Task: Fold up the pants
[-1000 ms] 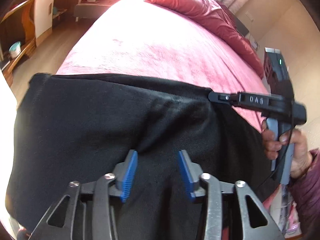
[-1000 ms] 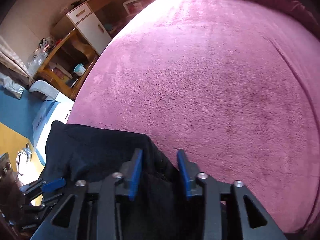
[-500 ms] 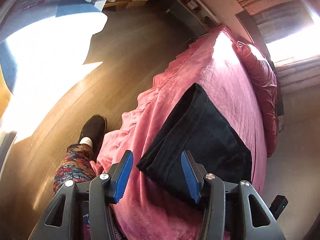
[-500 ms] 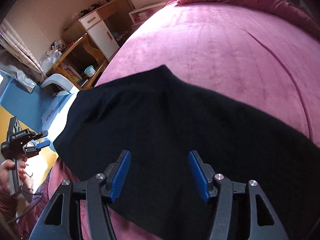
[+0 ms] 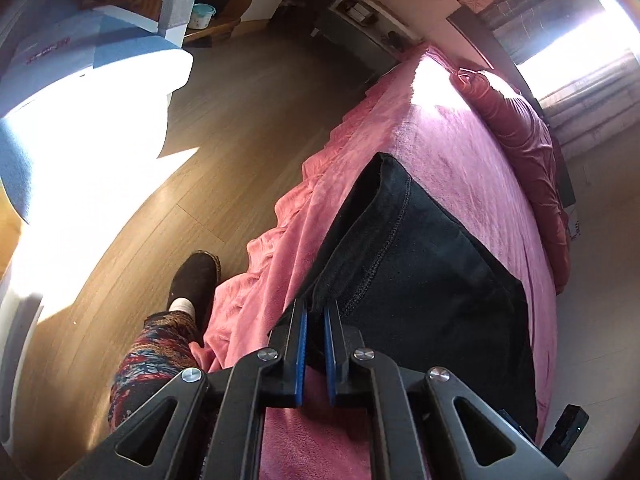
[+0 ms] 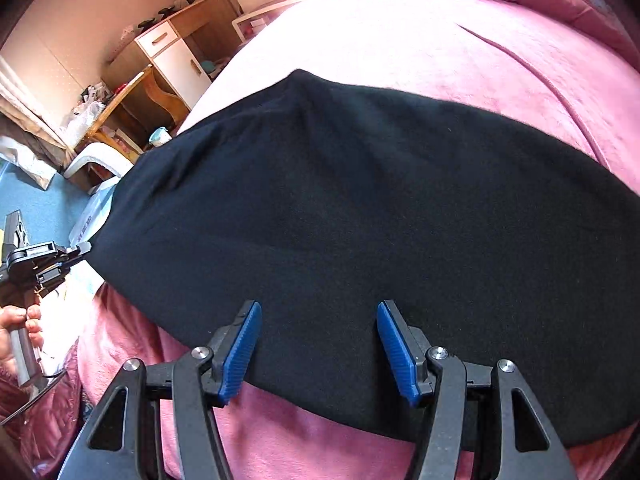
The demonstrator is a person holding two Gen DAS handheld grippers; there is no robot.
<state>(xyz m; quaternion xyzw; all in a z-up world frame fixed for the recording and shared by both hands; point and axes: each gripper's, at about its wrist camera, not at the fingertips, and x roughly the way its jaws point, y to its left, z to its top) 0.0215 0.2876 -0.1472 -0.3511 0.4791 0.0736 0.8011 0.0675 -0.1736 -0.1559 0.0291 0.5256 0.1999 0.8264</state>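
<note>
The black pants lay folded flat on the pink bed, near its edge. The left tongs were clamped shut on the pants' stitched corner at the bed's side. The right tongs stood open above the fabric, gripping nothing. A slippered foot rested on the wooden floor.

The pants are matt black knit cloth with a stitched seam. The bed wears fuzzy pink plush. The floor, at ten o'clock, is glossy wood. Ribbed blue pads line matt black plastic tools.
</note>
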